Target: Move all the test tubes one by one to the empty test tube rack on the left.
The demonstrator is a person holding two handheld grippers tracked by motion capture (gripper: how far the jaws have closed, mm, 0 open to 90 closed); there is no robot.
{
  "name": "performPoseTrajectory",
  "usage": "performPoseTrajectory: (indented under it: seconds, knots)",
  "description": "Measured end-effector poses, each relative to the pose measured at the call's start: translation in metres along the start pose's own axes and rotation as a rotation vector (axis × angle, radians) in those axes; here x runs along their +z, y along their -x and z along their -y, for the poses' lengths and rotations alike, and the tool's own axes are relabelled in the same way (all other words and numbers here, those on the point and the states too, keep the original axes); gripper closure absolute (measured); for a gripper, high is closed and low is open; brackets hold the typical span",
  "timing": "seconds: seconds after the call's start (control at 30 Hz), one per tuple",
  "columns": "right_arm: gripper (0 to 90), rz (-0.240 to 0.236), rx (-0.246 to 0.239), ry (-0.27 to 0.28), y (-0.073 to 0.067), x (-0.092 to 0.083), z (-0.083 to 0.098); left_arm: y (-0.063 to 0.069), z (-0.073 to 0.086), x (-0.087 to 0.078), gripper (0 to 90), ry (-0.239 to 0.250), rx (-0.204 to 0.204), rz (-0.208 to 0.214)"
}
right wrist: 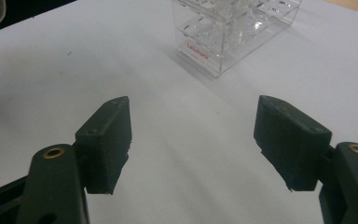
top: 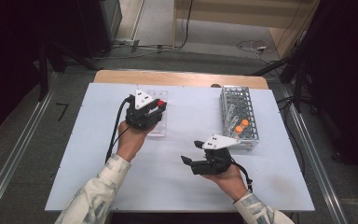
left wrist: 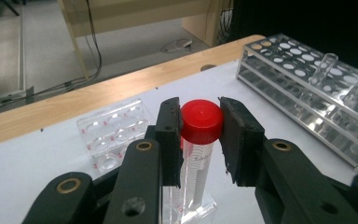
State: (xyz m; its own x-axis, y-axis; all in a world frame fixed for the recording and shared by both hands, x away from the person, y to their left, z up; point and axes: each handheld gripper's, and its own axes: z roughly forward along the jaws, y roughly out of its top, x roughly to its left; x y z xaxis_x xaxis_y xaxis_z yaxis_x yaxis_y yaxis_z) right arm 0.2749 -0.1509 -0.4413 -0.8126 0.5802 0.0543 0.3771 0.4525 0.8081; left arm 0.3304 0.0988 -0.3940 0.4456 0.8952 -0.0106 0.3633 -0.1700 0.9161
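A clear tube with a red cap (left wrist: 201, 122) stands upright between the jaws of my left gripper (left wrist: 200, 126), which is shut on the cap. The tube's lower end sits at the near end of a clear acrylic rack (left wrist: 114, 135). In the high view the left gripper (top: 154, 108) hangs over that clear rack (top: 158, 127) at the table's left middle, the red cap (top: 160, 102) showing at its tip. My right gripper (top: 192, 152) rests low on the white table, jaws wide open with nothing between them. In the right gripper view the open right gripper (right wrist: 193, 140) faces the clear rack (right wrist: 233, 32).
A grey metal-mesh rack (top: 238, 116) stands at the right, holding clear tubes and two orange-capped ones (top: 242, 125). In the left gripper view this grey rack (left wrist: 307, 88) lies to the right. A wooden strip (top: 182, 78) edges the far side of the white table (top: 186, 182).
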Motion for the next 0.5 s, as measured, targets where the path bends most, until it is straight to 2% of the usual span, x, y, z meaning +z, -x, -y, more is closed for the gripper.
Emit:
performPoseTrajectory:
  seconds: [0.3, 0.5]
  knots:
    - [26.7, -0.002, -0.004, -0.003, -0.001, 0.001, 0.0, 0.002, 0.013, 0.006, 69.8, -0.018, 0.009, -0.016]
    - [26.8, -0.003, -0.003, -0.002, 0.0, 0.0, 0.001, 0.002, 0.016, 0.007, 67.0, -0.019, 0.003, -0.004]
